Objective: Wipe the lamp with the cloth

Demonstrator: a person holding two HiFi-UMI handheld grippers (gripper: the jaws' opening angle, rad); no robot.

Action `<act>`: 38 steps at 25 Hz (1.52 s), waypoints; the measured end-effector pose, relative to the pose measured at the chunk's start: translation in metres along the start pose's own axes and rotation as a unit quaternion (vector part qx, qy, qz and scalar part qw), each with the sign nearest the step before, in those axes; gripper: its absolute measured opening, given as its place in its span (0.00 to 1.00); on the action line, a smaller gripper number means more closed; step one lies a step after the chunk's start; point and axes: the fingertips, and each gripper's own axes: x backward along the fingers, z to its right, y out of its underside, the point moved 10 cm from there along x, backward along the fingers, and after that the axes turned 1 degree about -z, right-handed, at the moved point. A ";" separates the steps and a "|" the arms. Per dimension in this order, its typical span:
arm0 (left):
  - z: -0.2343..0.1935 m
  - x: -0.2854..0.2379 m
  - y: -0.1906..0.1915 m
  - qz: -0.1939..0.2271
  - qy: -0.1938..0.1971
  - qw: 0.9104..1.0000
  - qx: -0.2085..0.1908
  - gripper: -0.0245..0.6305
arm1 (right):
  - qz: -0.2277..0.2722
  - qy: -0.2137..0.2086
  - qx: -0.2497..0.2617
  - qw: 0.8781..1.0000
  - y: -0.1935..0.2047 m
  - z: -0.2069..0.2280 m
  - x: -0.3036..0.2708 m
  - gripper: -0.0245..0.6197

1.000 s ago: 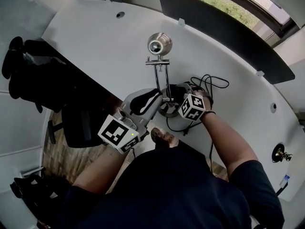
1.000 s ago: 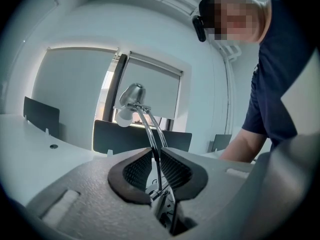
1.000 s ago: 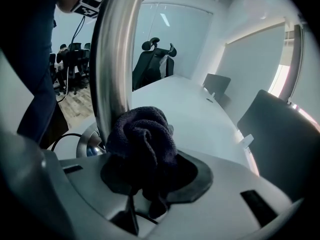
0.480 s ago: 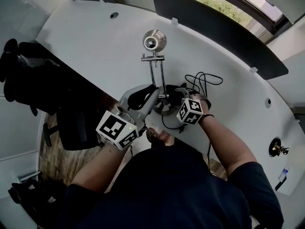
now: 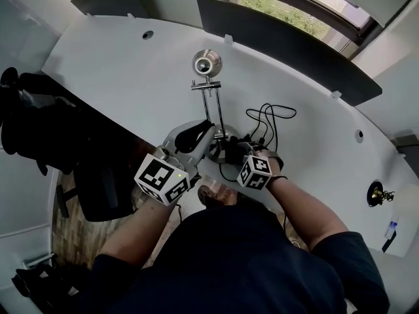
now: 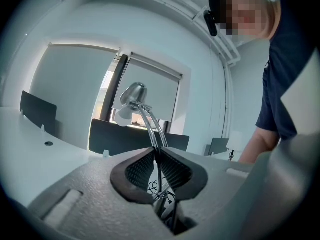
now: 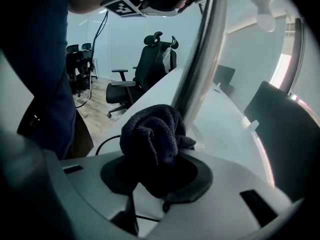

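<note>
A chrome desk lamp (image 5: 207, 64) stands on the white desk (image 5: 131, 77), its thin arm rods (image 5: 213, 110) running down to the base. My left gripper (image 5: 201, 135) is shut on the rods; in the left gripper view the pads (image 6: 142, 169) pinch the rods (image 6: 156, 156), with the lamp head (image 6: 134, 93) above. My right gripper (image 5: 233, 152) is shut on a dark cloth (image 7: 152, 134). The cloth presses against the lamp's shiny pole (image 7: 200, 59) low down, near the base. The bulb (image 7: 263, 16) shows at the top right.
A black cable (image 5: 268, 120) loops on the desk right of the lamp. A dark divider panel (image 5: 281, 38) lines the far edge. Black office chairs (image 5: 98, 182) stand at the left, off the desk. A small brass object (image 5: 378, 193) sits at the far right.
My right gripper with the cloth has slid down the lamp's arm toward the base. The left gripper keeps its hold on the rods. The head view has shifted slightly.
</note>
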 end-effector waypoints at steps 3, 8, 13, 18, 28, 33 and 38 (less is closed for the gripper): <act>0.000 0.000 0.000 -0.003 0.006 1.000 -0.008 0.10 | -0.006 -0.013 -0.001 1.000 -0.009 -0.016 -0.002 0.25; -0.002 0.000 -0.005 -0.020 0.028 0.999 -0.039 0.10 | -0.017 -0.020 -0.008 1.000 -0.033 -0.033 -0.012 0.25; -0.007 -0.001 -0.010 -0.043 0.059 0.995 -0.070 0.11 | -0.024 -0.018 -0.015 0.999 -0.062 -0.039 -0.029 0.25; -0.009 -0.002 -0.013 -0.048 0.075 0.993 -0.075 0.12 | -0.029 -0.013 -0.002 1.000 -0.081 -0.039 -0.041 0.25; -0.011 -0.002 -0.010 -0.042 0.078 0.994 -0.062 0.12 | -0.028 -0.018 0.026 0.999 -0.047 -0.038 -0.021 0.25; -0.010 -0.001 -0.008 -0.035 0.071 0.995 -0.053 0.12 | -0.032 -0.011 0.040 0.999 -0.018 -0.024 -0.004 0.25; -0.009 -0.001 -0.006 -0.025 0.062 0.997 -0.039 0.12 | -0.030 -0.004 0.041 0.999 0.007 0.004 0.008 0.25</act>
